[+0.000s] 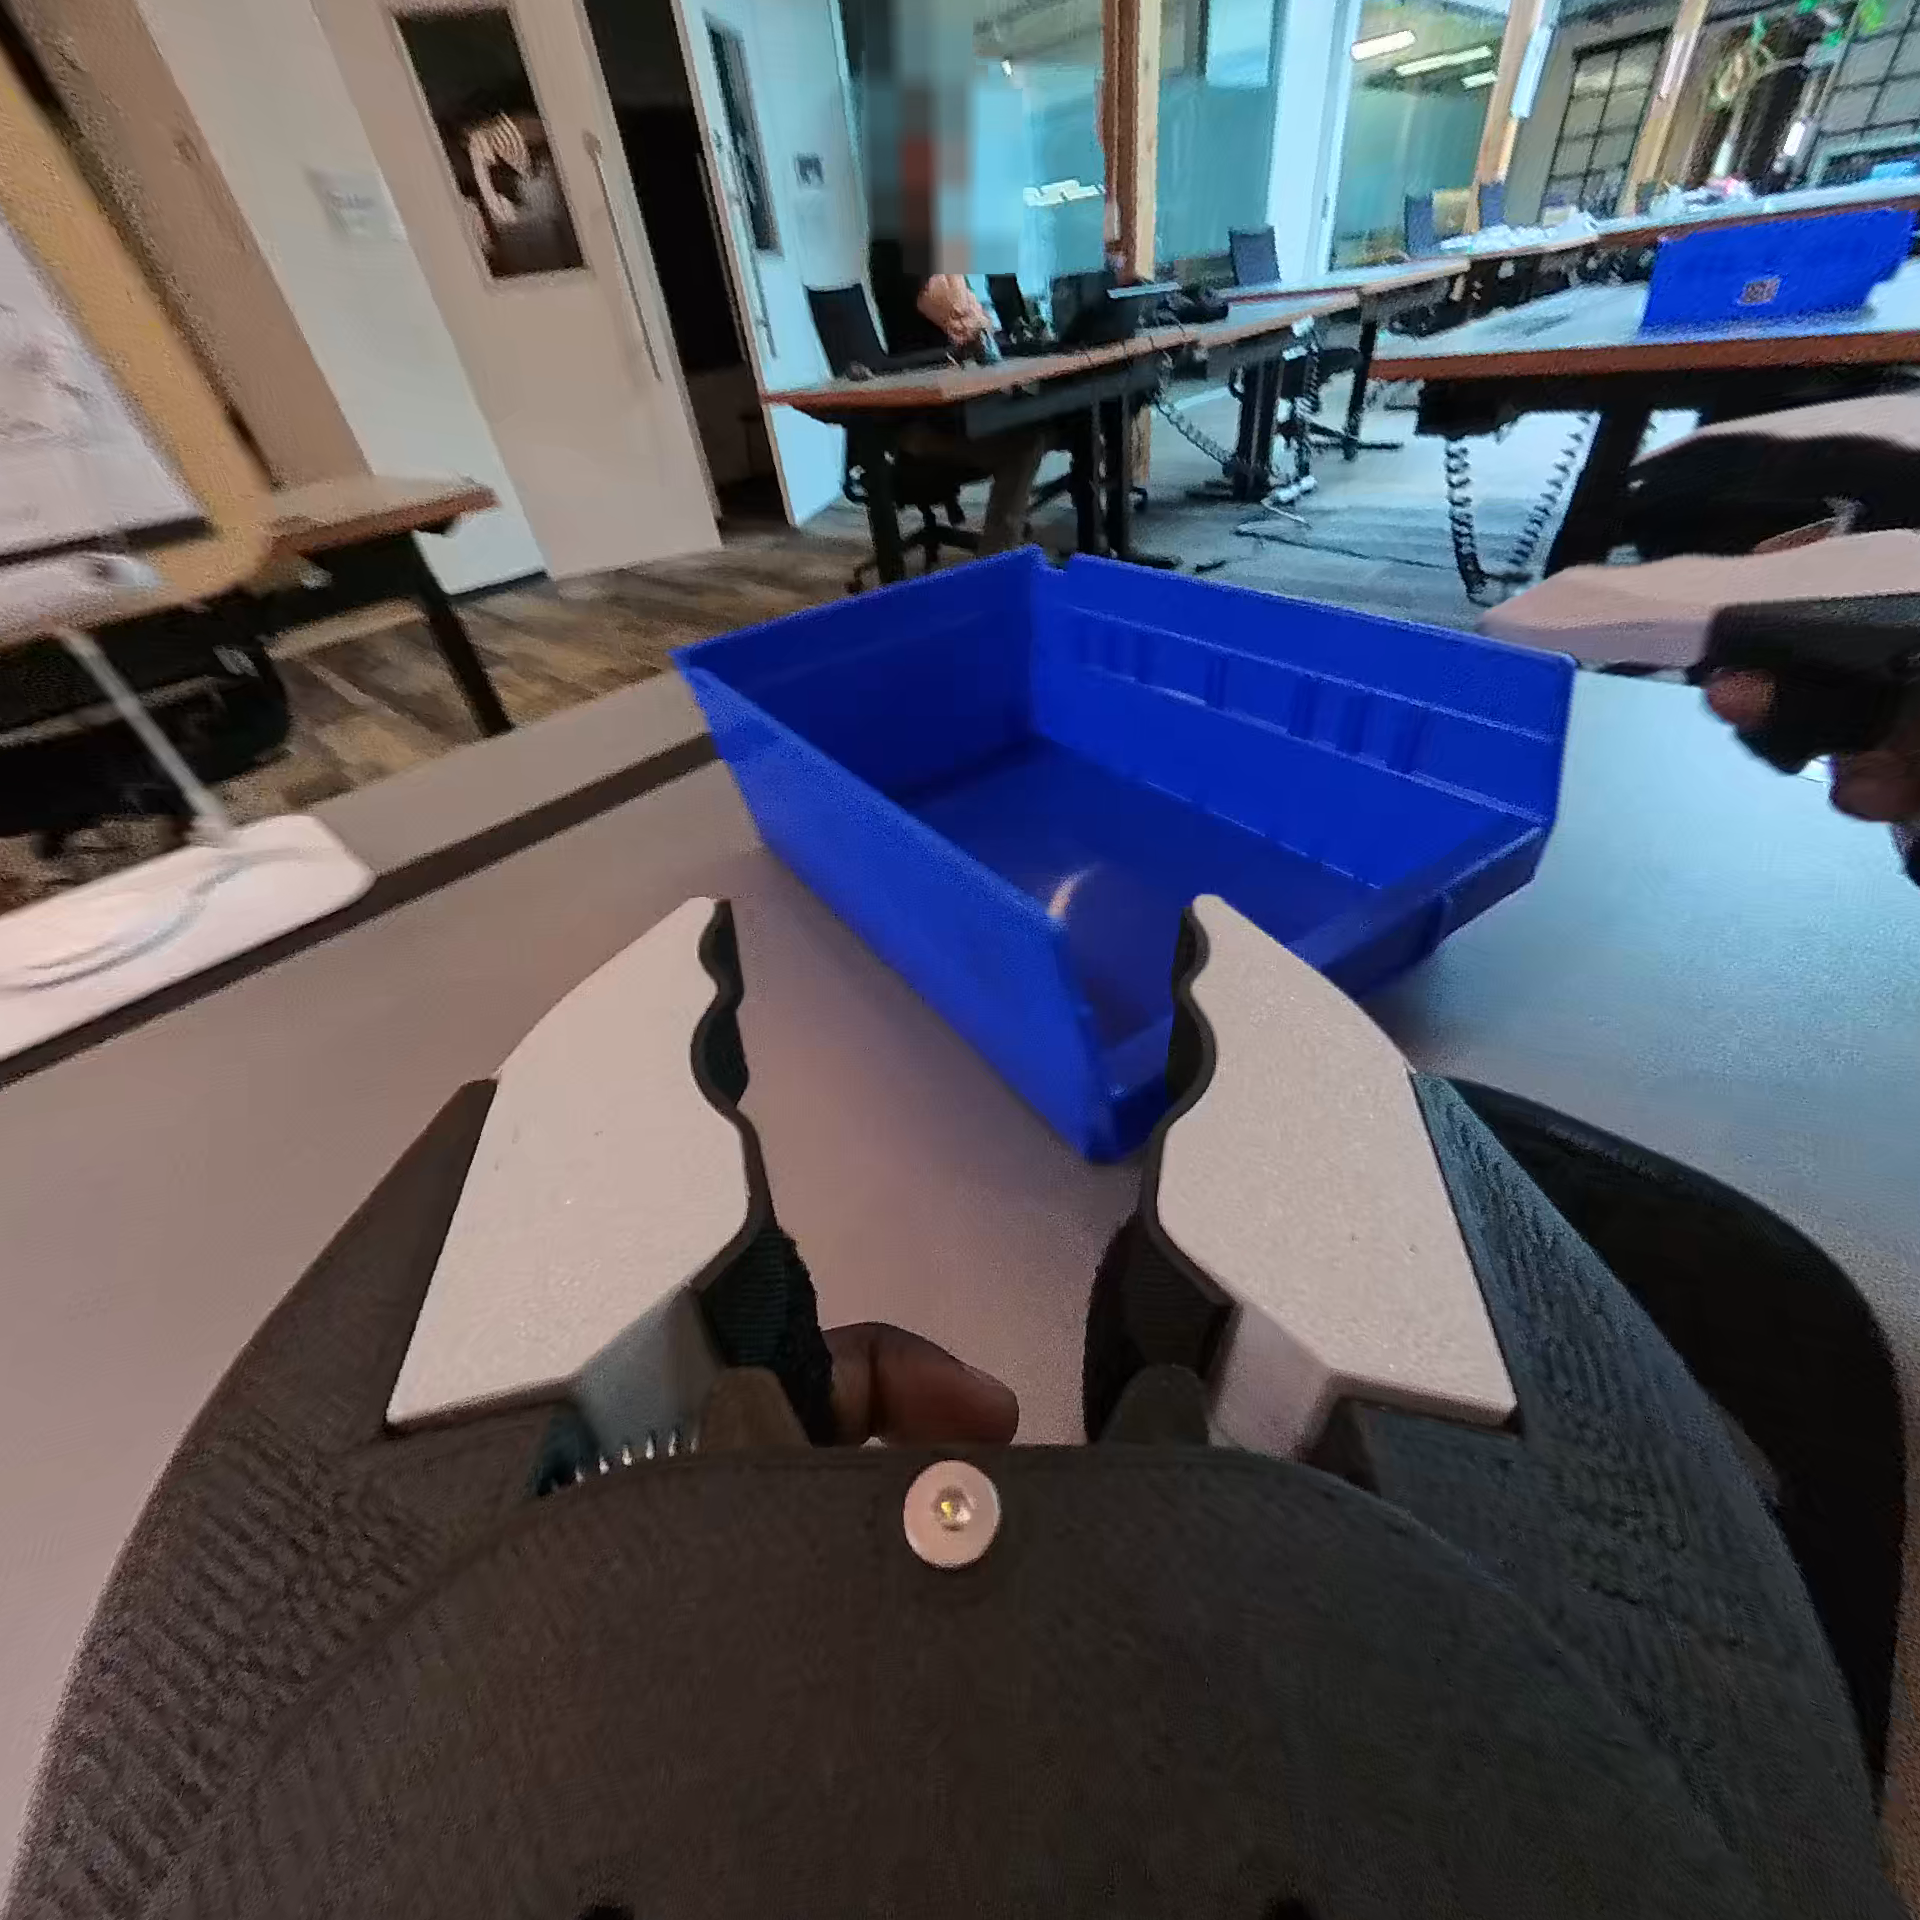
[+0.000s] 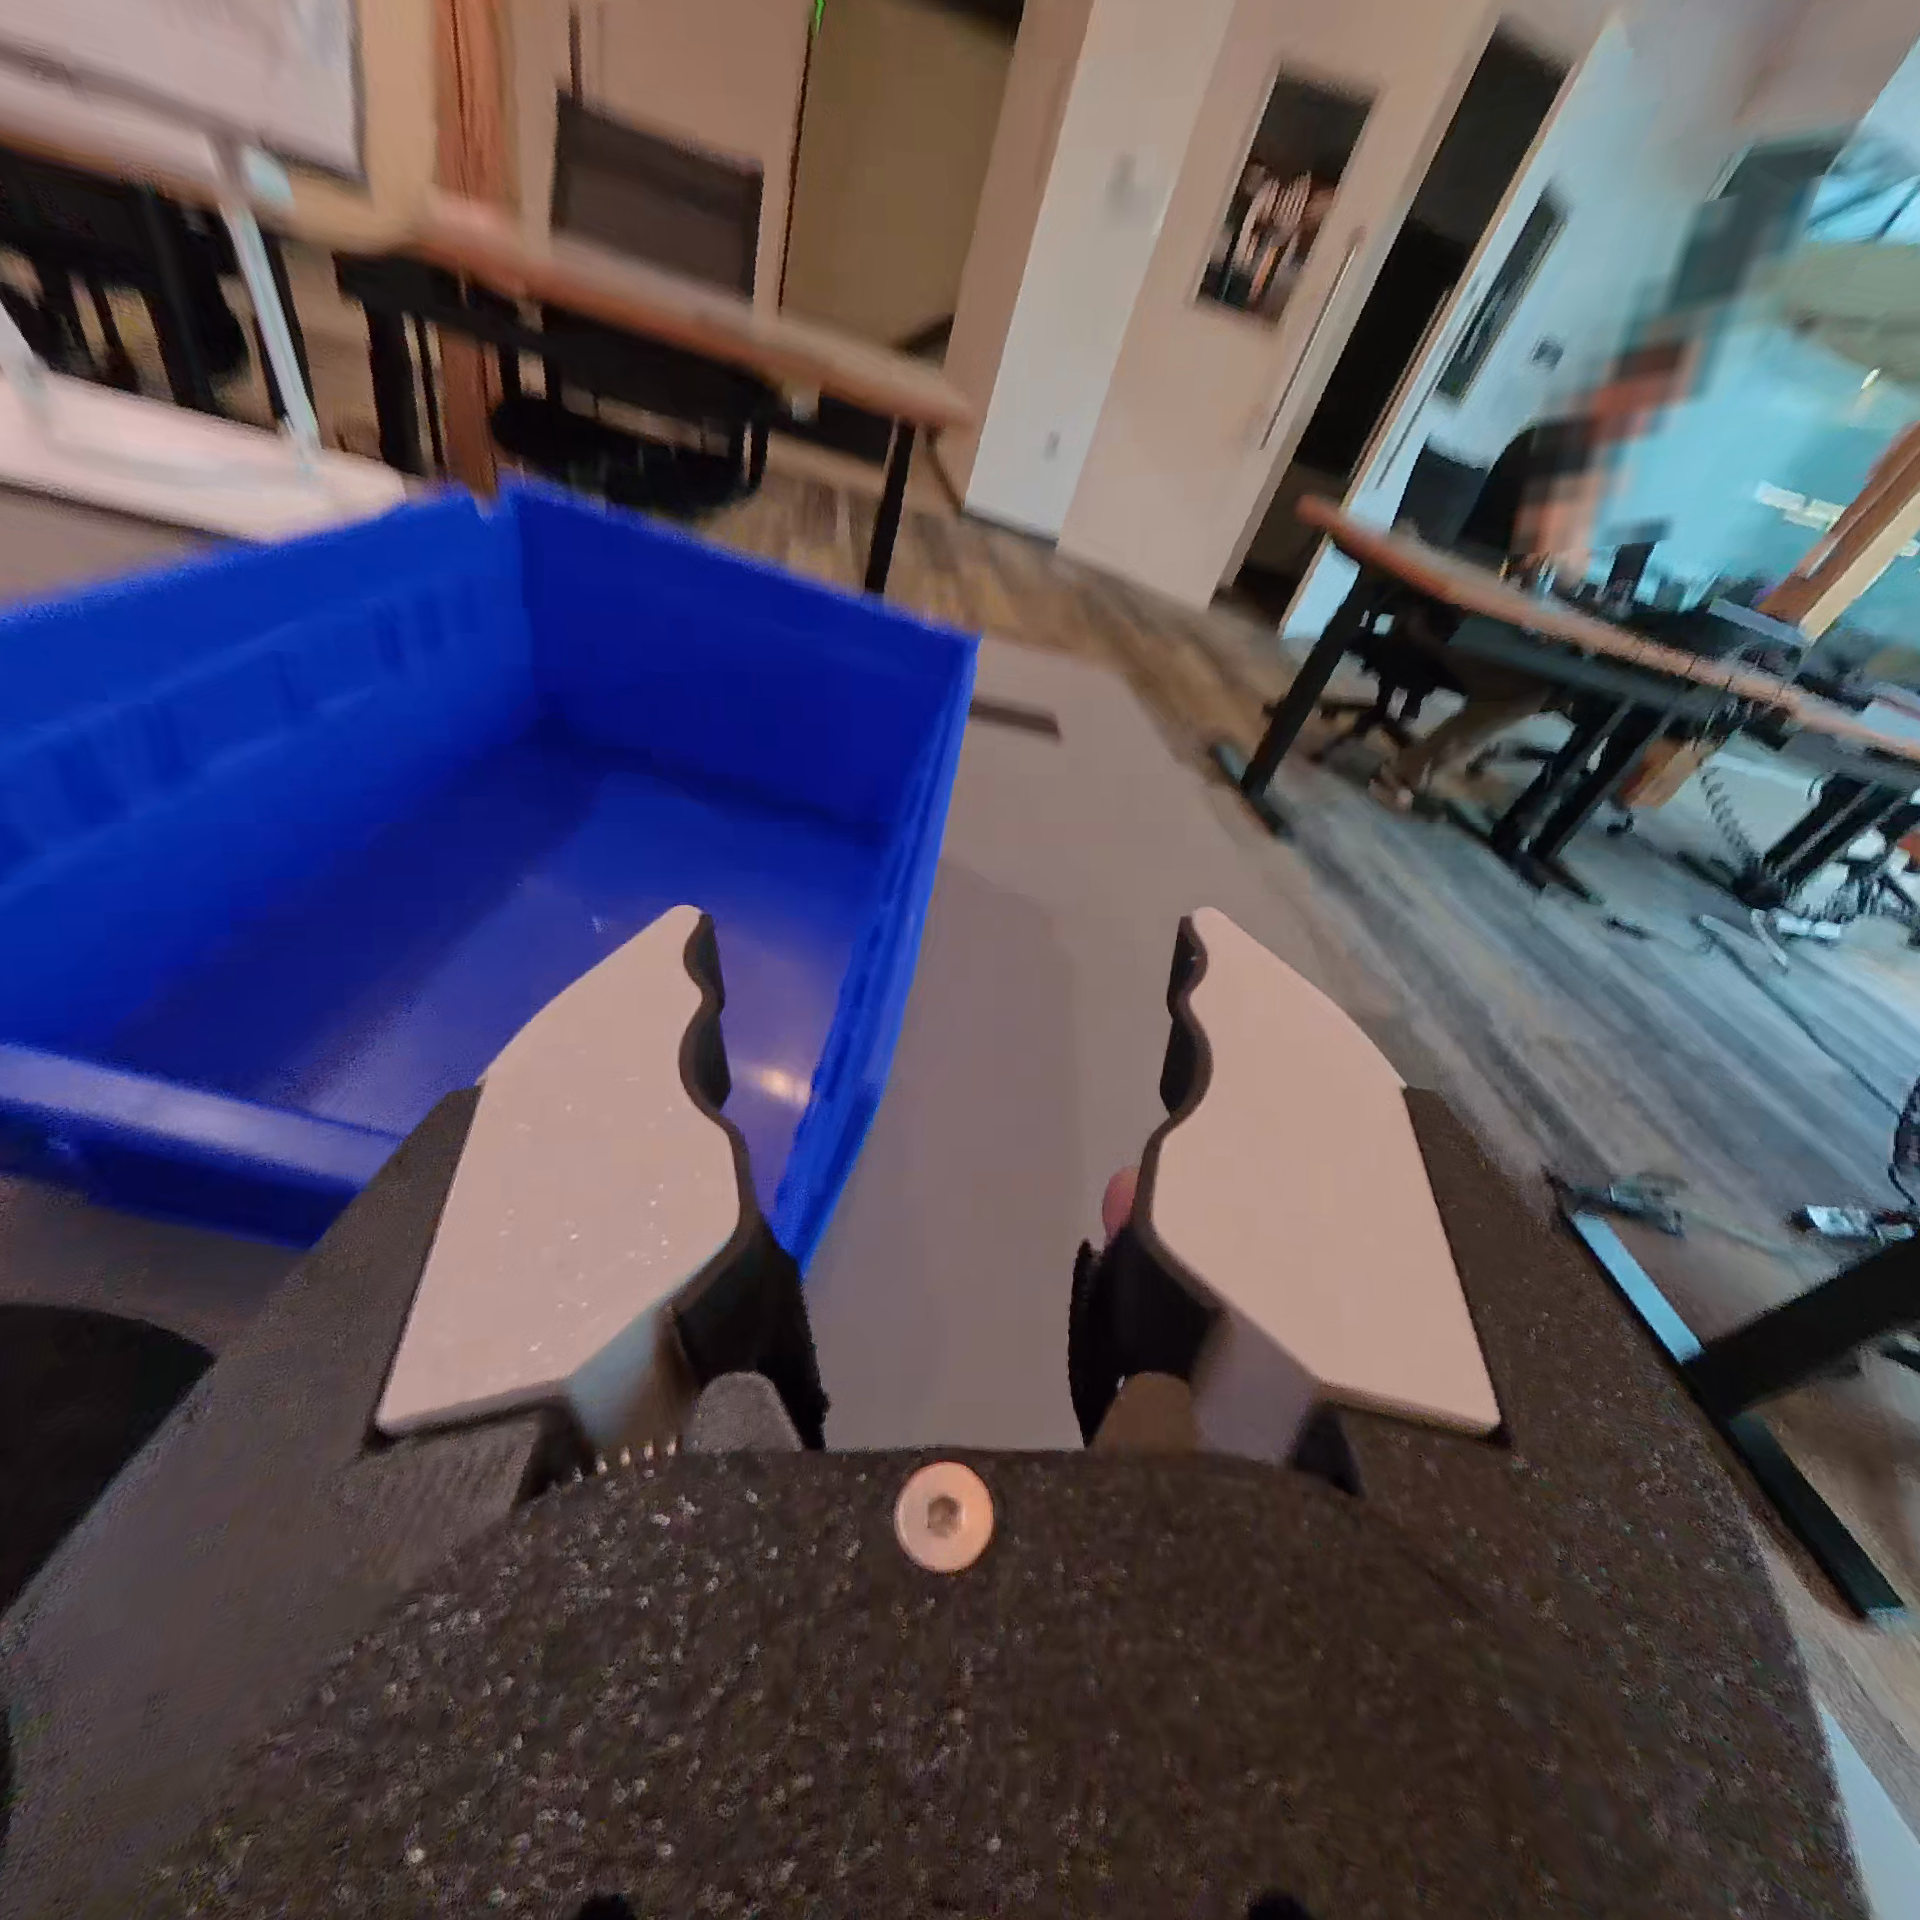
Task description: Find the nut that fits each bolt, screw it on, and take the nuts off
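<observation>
No nut or bolt can be made out for certain; only a blurred pale shape (image 1: 1070, 894) shows in the blue bin (image 1: 914, 748) on the desk (image 1: 312, 1091), so a blind reach risks missing the parts or knocking the bin. Left tool (image 1: 956, 925) and right tool (image 2: 940, 930) hover spread wide, empty, angled down at the bin's near corners.

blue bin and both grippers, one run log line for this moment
left gripper: jaws open, nothing held | right gripper: jaws open, nothing held | blue bin: on table
</observation>
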A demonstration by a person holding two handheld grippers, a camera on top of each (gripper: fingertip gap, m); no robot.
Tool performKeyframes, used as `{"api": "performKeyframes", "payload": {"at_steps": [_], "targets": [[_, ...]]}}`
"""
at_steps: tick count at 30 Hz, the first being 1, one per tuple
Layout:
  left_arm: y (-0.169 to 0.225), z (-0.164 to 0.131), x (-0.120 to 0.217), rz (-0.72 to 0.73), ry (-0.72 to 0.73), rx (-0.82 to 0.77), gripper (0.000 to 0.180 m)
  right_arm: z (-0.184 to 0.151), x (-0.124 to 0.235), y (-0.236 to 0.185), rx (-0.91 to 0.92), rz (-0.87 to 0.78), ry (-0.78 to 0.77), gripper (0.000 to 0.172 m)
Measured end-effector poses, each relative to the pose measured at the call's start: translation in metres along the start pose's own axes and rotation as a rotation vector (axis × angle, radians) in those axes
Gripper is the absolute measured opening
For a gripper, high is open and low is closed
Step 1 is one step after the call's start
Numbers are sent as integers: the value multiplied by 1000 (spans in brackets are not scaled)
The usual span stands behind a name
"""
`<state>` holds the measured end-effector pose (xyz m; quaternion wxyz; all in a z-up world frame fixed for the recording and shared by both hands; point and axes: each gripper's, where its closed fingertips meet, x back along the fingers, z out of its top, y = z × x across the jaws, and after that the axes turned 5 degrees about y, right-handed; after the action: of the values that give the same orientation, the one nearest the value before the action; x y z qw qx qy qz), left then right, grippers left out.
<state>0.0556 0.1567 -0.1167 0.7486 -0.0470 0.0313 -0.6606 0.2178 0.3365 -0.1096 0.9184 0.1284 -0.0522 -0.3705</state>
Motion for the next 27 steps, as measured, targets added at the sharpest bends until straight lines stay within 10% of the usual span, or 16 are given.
{"api": "performKeyframes", "payload": {"at_steps": [8, 17, 27], "targets": [[-151, 10, 156, 403, -14, -25, 76, 82, 42, -76, -158, 235, 410, 63], [-278, -18, 338, 802, -195, 35, 62, 89, 50, -228, -142, 747, 450, 57], [-374, -37, 337, 595, -522, 205, 57, 69, 49, -273, -170, 909, 383, 54]]}}
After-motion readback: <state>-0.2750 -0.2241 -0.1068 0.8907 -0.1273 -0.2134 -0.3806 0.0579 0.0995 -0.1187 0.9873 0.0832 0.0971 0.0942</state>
